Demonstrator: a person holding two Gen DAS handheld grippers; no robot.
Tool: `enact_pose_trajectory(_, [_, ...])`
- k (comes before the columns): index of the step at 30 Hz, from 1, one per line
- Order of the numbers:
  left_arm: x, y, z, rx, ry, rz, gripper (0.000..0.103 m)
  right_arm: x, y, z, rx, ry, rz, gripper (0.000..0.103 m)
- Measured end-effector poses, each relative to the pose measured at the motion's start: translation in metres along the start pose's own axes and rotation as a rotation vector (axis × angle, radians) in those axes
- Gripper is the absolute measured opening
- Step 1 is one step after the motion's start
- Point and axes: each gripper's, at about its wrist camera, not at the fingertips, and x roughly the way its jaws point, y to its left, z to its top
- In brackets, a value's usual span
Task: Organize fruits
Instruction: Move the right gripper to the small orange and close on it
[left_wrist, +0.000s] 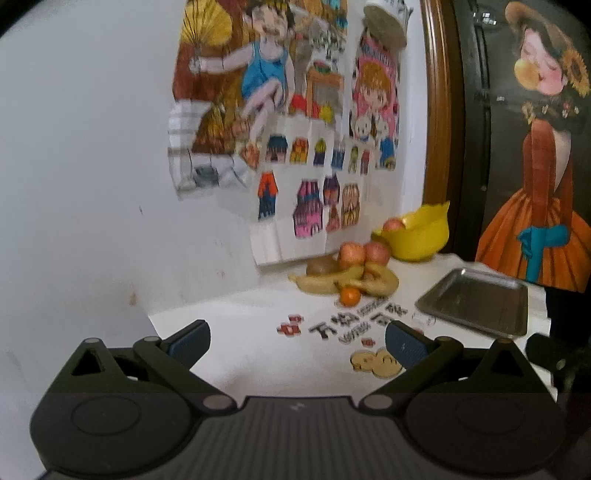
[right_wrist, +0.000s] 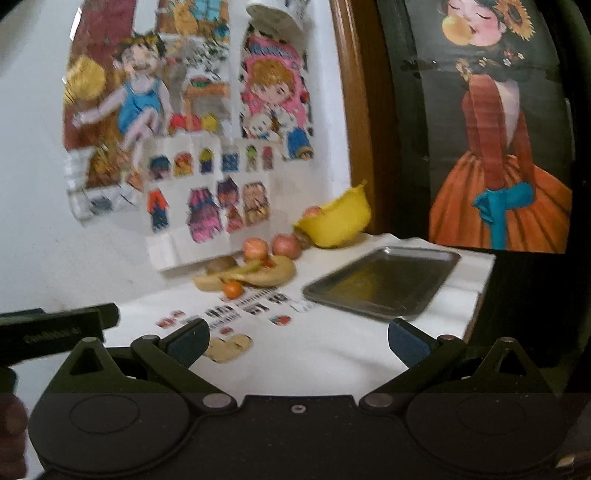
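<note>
A heap of fruit lies at the back of the white table against the wall: yellow bananas (left_wrist: 347, 282) (right_wrist: 258, 275), two red apples (left_wrist: 364, 254) (right_wrist: 271, 246), a brown kiwi (left_wrist: 321, 266) (right_wrist: 221, 264) and a small orange (left_wrist: 349, 296) (right_wrist: 232, 289) in front. A yellow bowl (left_wrist: 417, 236) (right_wrist: 338, 221) holding another apple (left_wrist: 393, 224) (right_wrist: 312, 211) stands behind. An empty metal tray (left_wrist: 476, 301) (right_wrist: 384, 282) sits to the right. My left gripper (left_wrist: 297, 343) and my right gripper (right_wrist: 298, 341) both stand open and empty, well short of the fruit.
Stickers (left_wrist: 354, 325) (right_wrist: 236, 317) are scattered on the table surface between the grippers and the fruit. Colourful drawings (left_wrist: 284, 110) hang on the white wall. A painted dark panel (left_wrist: 535, 184) stands at the right. The left gripper's body (right_wrist: 55, 332) shows at the right wrist view's left edge.
</note>
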Motion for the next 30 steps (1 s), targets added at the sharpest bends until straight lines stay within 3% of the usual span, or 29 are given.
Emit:
enact_pose_trajectory(9, [-0.012,0.021,0.043,0.058,-0.106,-0.039,0.103,-0.022,0.003,0.074,0.007,-0.022,0.147,0.102])
enact_pose_trajectory(16, [0.027,0.048,0.075,0.045,-0.091,-0.062,0.103,0.02,0.0,0.119,-0.034,-0.065,0.156,0.102])
enact_pose_trajectory(23, [0.112,0.063,0.073,0.091,-0.013,-0.169,0.103,0.094,-0.006,0.113,-0.06,-0.038,0.14,0.102])
enact_pose_trajectory(30, [0.179,0.054,0.064,0.195,0.069,-0.246,0.103,0.173,0.001,0.09,-0.083,0.117,0.169,0.102])
